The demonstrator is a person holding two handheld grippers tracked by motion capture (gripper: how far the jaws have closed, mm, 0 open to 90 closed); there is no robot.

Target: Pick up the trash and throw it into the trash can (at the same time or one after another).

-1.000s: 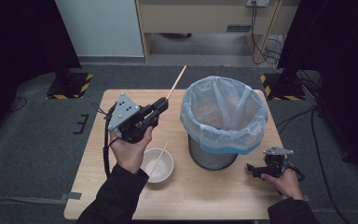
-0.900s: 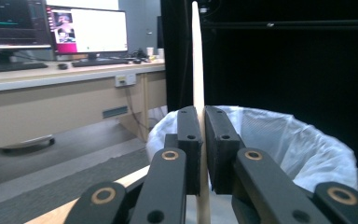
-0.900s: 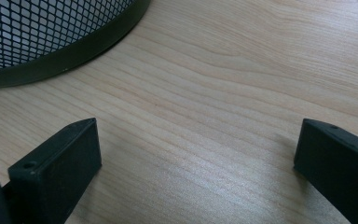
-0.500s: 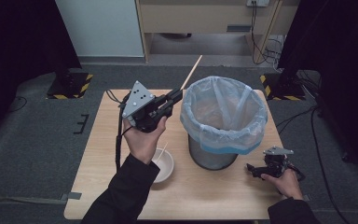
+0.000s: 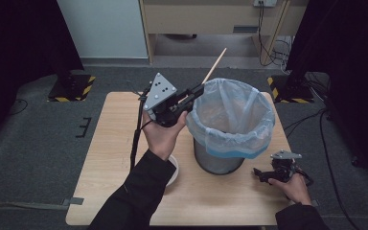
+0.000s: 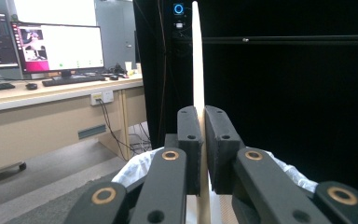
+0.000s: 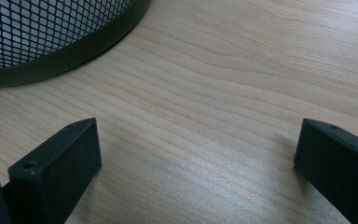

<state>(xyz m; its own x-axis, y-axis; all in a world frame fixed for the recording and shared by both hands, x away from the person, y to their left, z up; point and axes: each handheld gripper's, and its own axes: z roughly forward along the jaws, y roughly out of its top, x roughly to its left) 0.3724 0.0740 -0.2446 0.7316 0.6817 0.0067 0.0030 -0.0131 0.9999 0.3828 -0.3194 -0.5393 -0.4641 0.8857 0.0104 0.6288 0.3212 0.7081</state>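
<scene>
The left gripper [image 5: 194,93] is being held up above the table [image 5: 105,143], its jaws clamping a thin wooden stick [image 5: 214,67]. In the high view the stick is pointing up toward one o'clock from the jaws, its free end reaching out past the far rim of the bin [image 5: 232,127]. The gripper itself is sitting at about ten o'clock of the bin's mouth, just beside the rim of the pale blue bag [image 5: 258,112] that is lining the mesh bin.

In the left gripper view the two pads are pressing flat against the stick [image 6: 197,56], which is running straight up toward twelve o'clock between them, with the bag's white edge [image 6: 135,168] showing below.

A white bowl [image 5: 175,167] is lying on the table at about eight o'clock of the bin, partly hidden under the person's left sleeve.

The right gripper [image 5: 263,175] is resting low on the table at about four o'clock of the bin. In the right gripper view its jaws are standing wide apart over bare wood, nothing between them, with the bin's mesh wall [image 7: 51,28] showing at eleven o'clock.
</scene>
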